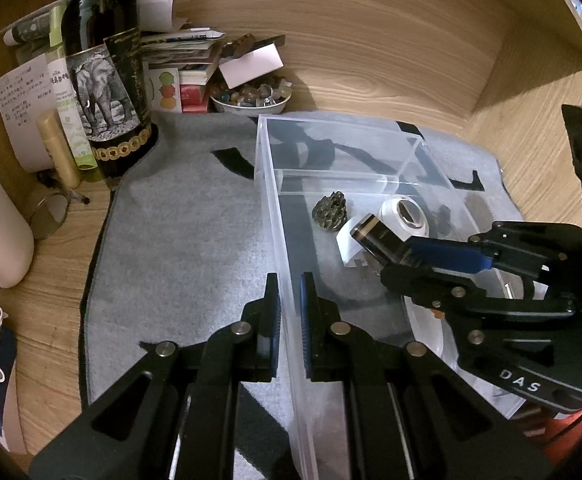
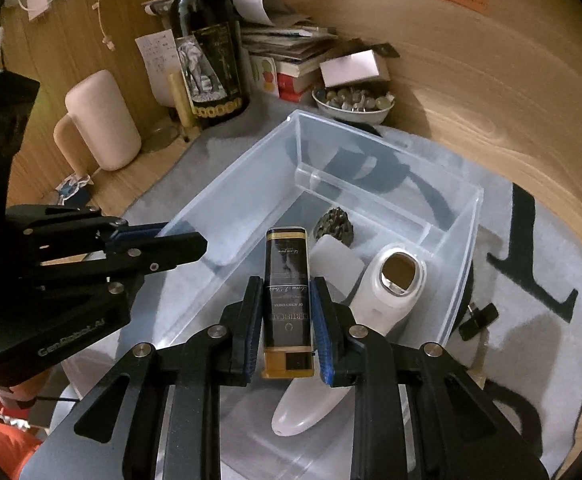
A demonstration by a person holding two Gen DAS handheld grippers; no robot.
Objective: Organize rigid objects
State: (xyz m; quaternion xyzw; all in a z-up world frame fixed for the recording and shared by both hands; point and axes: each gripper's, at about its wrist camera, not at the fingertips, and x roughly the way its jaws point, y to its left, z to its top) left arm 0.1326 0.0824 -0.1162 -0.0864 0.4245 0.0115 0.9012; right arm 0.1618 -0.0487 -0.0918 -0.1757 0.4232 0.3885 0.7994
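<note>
A clear plastic bin [image 2: 459, 256] stands on a grey mat. My left gripper [image 1: 290, 300] is shut on the bin's left wall [image 1: 287, 264]; in the right wrist view it [image 2: 187, 240] grips the rim. My right gripper [image 2: 287, 312] is shut on a black and gold rectangular box [image 2: 287, 280] and holds it over the bin; in the left wrist view the box [image 1: 379, 240] is tilted above the bin floor. Inside the bin lie a dark knobbly ornament [image 2: 335, 226], a white handheld device [image 2: 387, 296] and a small white card [image 2: 337, 260].
A dark wine bottle [image 1: 107, 76] with an elephant label, a bowl of stones [image 1: 251, 96], stacked books and papers [image 1: 183, 52] stand at the back. A pale cylinder [image 2: 103, 120] stands left. A small black object [image 2: 479, 320] lies on the mat [image 1: 179, 240] right of the bin.
</note>
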